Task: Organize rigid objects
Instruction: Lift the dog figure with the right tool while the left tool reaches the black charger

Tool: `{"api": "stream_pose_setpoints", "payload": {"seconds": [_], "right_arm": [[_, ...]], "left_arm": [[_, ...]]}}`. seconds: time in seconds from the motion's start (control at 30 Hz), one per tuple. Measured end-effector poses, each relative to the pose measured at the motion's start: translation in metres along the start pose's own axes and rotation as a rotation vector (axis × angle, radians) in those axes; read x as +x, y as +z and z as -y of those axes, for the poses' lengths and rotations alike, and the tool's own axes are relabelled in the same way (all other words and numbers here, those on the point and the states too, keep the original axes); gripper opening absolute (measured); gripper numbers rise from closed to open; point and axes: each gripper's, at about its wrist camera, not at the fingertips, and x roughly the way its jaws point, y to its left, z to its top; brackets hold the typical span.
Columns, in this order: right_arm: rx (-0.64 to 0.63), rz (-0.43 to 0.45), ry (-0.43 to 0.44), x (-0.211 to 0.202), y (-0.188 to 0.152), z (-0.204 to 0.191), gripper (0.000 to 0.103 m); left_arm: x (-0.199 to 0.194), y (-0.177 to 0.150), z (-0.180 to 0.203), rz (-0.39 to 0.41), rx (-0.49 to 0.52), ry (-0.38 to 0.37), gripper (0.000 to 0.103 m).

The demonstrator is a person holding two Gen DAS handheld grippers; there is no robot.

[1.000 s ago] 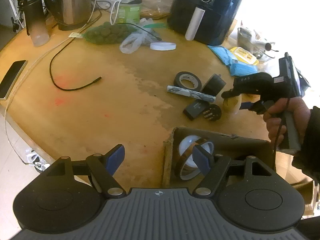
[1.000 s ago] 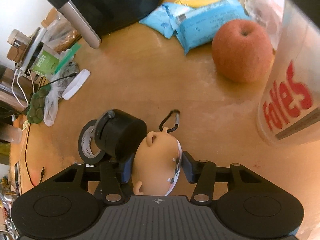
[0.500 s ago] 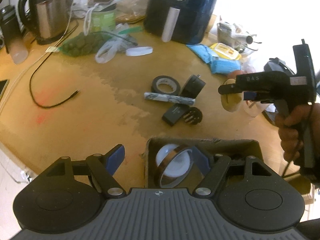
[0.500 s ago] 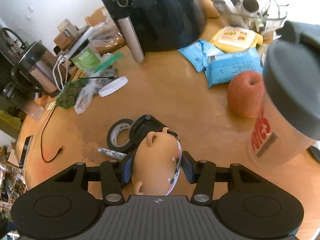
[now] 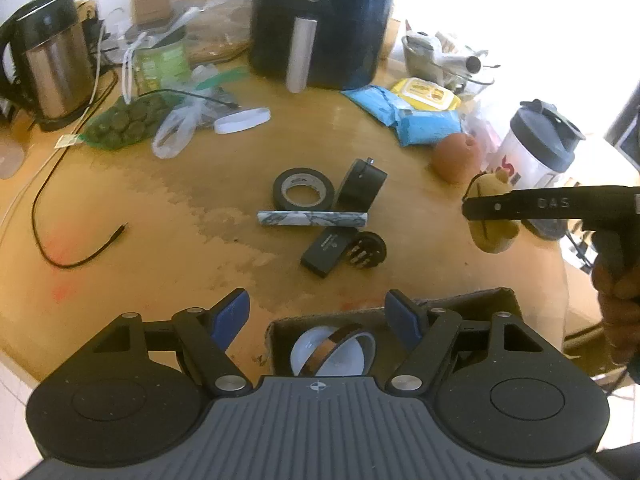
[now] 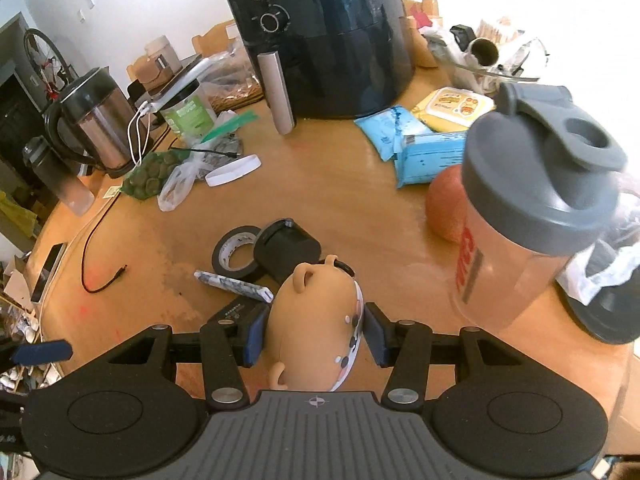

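Right gripper [image 6: 314,338] jaws clamped on tan pig toy [image 6: 316,332], held above tabletop [image 6: 340,200]. Left gripper [image 5: 318,318] jaws wide, empty, over cardboard box [image 5: 472,300]. Step: carrying toy; next move likely lowering it into box beside 2 tape rolls

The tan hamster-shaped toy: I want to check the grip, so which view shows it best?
The right wrist view: the tan hamster-shaped toy fills the centre, squeezed in the right gripper. The left wrist view shows it small at the right edge, partly behind a gripper finger.
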Motion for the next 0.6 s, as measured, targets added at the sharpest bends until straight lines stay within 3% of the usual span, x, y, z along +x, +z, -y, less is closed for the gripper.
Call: {"api": "stream_pose_setpoints", "payload": {"seconds": [0.6], "right_arm": [[0.053, 0.025, -0.033, -0.039, -0.023, 0.023, 0.054]], "left_arm": [[0.058, 0.022, 0.008, -0.063, 0.135, 0.002, 0.074]]}}
